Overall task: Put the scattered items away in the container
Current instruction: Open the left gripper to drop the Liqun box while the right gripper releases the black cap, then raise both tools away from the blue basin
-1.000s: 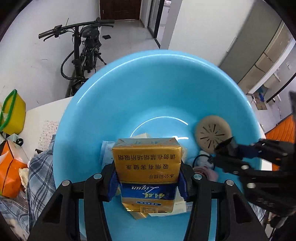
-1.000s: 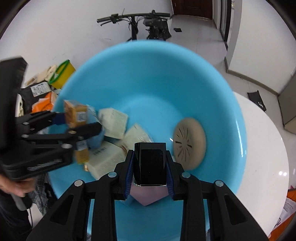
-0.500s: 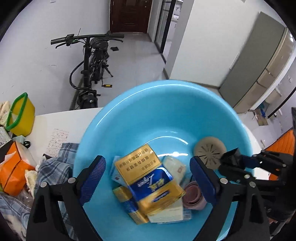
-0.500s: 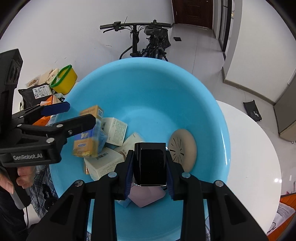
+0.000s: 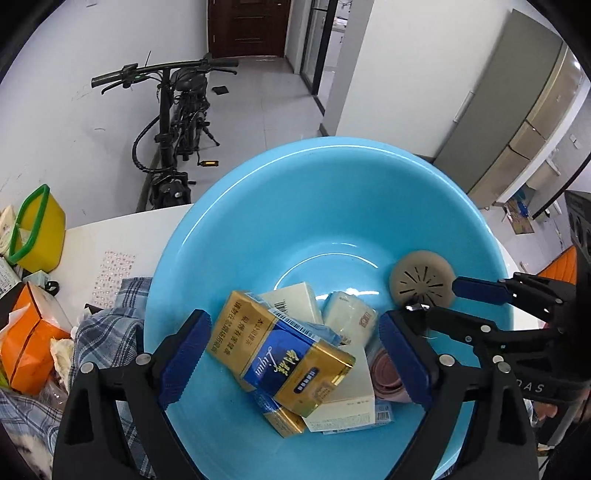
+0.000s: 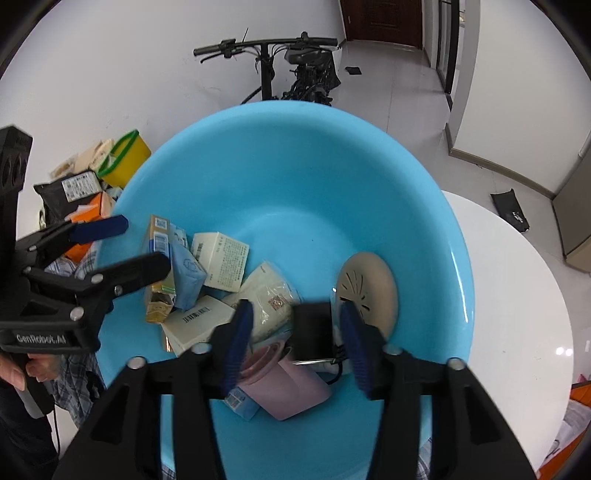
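2 fisheye views, each from a camera on a handheld gripper, look steeply down along its fingers, close above a blue basin (image 5: 332, 206) on a white table (image 6: 517, 295). The left view looks in from the basin's left side, the right view from its right. Both share the basin, a parked bicycle (image 5: 177, 122) and a yellow basket (image 6: 123, 157); each shows the other gripper.

**A lived-in room, home or small office**

I see a black bicycle (image 5: 173, 125) parked against the white wall at upper left, a dark wooden door (image 5: 246, 27) at top centre, grey tall cabinets (image 5: 517, 110) at upper right, pale floor tiles, and a white round table (image 6: 517, 295) cluttered with an orange carton (image 5: 29, 339).
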A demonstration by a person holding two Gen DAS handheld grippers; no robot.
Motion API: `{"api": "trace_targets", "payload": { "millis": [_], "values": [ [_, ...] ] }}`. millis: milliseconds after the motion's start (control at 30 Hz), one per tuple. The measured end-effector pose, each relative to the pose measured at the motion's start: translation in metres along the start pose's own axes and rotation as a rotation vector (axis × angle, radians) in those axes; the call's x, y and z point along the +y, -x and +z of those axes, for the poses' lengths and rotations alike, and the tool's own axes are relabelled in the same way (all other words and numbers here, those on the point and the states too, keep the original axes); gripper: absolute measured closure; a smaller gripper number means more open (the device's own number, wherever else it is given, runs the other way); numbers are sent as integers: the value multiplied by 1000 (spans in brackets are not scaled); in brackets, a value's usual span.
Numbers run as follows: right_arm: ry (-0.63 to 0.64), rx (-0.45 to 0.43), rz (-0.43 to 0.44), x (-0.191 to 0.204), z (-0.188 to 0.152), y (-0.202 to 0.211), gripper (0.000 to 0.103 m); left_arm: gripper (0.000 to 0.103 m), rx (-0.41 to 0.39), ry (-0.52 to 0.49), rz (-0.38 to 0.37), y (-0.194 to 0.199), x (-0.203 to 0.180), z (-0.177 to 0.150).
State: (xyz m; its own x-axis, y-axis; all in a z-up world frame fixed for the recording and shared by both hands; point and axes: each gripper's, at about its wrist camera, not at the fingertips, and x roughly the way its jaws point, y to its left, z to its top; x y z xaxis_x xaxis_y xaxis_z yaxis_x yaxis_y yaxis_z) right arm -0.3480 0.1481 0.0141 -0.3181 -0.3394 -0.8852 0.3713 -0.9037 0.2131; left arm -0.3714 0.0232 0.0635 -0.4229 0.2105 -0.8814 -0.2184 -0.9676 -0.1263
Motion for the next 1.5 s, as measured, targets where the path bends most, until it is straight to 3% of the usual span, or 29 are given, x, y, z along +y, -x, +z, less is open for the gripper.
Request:
{"api": "trace_targets", "payload": {
  "millis": [367,433,500,600,667,800,1033,1133,1267,1500],
  "values": [
    [-17,-27,-7,-4,-6,10,53,9,-45,23,-35,14,4,-7],
    [-20,-74,-22,-5,-9,16,42,9,-80,19,-59,20,3,-9],
    [-20,-149,-49,-4,-14,26,25,9,-142,25,-63,29,3,-13],
    [4,-247,-97,1,-21,40,12,0,-257,50,-42,41,5,-19],
    [26,-310,-147,6,-25,50,4,0,-347,80,-12,50,7,-23],
    [75,-418,-217,15,-35,67,1,0,-479,128,13,67,12,-32],
    [62,-508,-245,11,-45,90,1,0,-642,8,133,104,-11,-52],
    [53,-531,-236,11,-53,103,1,0,-673,5,127,120,-15,-63],
    [35,-491,-188,17,-74,121,1,0,-659,41,103,134,-13,-81],
    [43,-607,-165,34,-122,168,1,0,-613,4,119,166,-23,-130]
  ]
}}
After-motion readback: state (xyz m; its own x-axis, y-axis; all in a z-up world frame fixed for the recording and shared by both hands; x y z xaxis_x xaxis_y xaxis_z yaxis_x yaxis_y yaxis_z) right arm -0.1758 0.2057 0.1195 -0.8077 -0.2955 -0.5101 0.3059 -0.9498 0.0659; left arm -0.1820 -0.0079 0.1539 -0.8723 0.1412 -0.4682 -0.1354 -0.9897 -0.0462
